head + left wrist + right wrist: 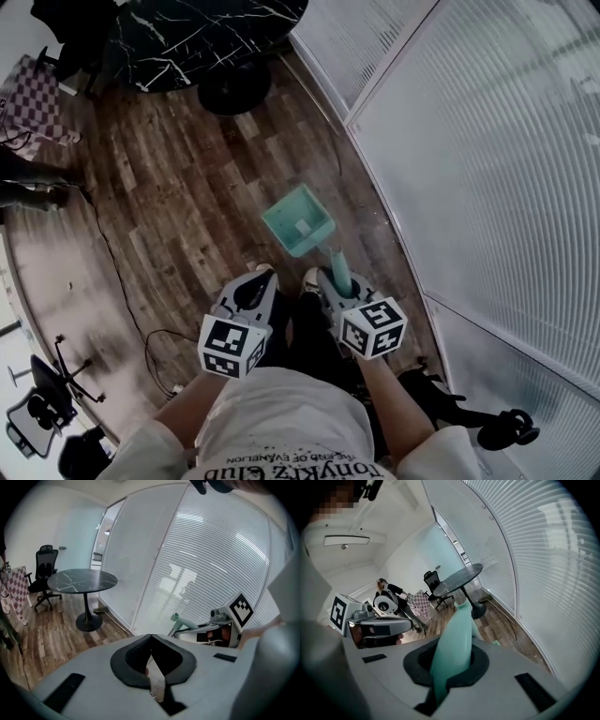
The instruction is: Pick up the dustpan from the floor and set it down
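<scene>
Wood floor (187, 187) runs beside a frosted glass wall (487, 141), with a round black table (206, 37) beyond. Both forearms reach forward side by side, tilted down. The right gripper (330, 278) is clamped on the teal dustpan's (298, 220) handle, and the pan hangs ahead over the planks. The left gripper (261, 274) sits closed and empty.

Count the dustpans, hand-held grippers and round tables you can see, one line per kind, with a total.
Dustpan: 1
Hand-held grippers: 2, the left hand-held gripper and the right hand-held gripper
Round table: 1
Total: 4
</scene>
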A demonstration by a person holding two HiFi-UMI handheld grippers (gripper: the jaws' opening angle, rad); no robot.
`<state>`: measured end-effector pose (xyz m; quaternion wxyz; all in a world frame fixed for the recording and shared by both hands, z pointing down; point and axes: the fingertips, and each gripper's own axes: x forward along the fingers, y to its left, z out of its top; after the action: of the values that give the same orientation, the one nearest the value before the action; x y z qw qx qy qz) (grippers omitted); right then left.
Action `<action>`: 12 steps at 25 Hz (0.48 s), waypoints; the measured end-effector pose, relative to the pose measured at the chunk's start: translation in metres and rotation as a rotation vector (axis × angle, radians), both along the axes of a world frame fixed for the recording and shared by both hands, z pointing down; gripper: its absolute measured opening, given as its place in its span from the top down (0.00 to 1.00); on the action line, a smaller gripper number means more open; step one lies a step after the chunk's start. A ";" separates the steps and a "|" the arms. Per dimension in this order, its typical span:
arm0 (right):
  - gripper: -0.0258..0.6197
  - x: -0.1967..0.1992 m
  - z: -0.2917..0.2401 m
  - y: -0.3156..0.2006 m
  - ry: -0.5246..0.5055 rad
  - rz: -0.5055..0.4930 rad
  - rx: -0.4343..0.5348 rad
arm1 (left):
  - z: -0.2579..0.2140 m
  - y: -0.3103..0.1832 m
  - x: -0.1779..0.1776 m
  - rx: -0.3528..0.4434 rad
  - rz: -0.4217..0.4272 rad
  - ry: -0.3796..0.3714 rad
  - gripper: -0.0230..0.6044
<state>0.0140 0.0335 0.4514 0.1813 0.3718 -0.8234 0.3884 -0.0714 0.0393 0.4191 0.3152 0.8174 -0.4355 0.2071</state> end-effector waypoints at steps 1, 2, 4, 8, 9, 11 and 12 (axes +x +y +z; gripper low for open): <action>0.93 0.001 -0.006 0.001 -0.002 0.005 0.002 | -0.005 0.002 0.003 0.006 0.008 0.002 0.93; 0.93 0.002 -0.011 0.002 -0.004 0.010 0.004 | -0.010 0.003 0.005 0.012 0.016 0.002 0.93; 0.93 0.005 -0.021 0.004 -0.010 0.019 0.011 | -0.019 0.005 0.009 0.027 0.026 0.005 0.93; 0.93 0.012 -0.040 0.008 -0.017 0.038 0.020 | -0.035 0.008 0.014 0.052 0.034 0.013 0.93; 0.93 0.013 -0.044 0.010 -0.020 0.042 0.022 | -0.038 0.010 0.014 0.056 0.037 0.010 0.93; 0.93 0.015 -0.049 0.014 -0.025 0.048 0.027 | -0.043 0.012 0.015 0.064 0.041 0.008 0.93; 0.93 0.017 -0.051 0.015 -0.025 0.050 0.030 | -0.045 0.013 0.016 0.067 0.042 0.012 0.93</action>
<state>0.0315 0.0486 0.4005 0.1556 0.3900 -0.8217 0.3853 -0.0555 0.0519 0.3739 0.2856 0.8378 -0.4229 0.1941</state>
